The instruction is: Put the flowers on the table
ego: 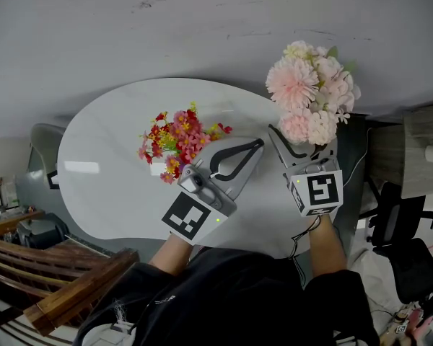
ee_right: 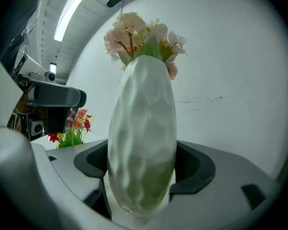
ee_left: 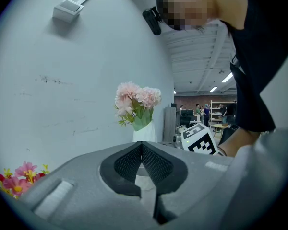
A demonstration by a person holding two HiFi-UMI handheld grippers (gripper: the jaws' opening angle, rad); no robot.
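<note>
My right claw (ego: 305,148) was clamped on the vase (ee_right: 142,143), one jaw pressed to each side of its white, dimpled belly. The pink flowers (ego: 312,92) stood out of the vase's mouth, above and ahead of that claw. The vase was upright, over the tabletop (ego: 108,157) near its right end. No view showed its base, so I could not tell whether it had touched down or hung just above the surface.

My left claw (ego: 256,146) had its jaws together at the tips with nothing between them, and it hovered low over the tabletop, just left of the right claw. The red flowers (ego: 177,141) lay on the tabletop just to the left of the left claw, apart from it.

By my reading, one bunch was already placed and the second was at the point of being set down. What remained was to settle the vase, open the right claw and draw it back without tipping the vase.
</note>
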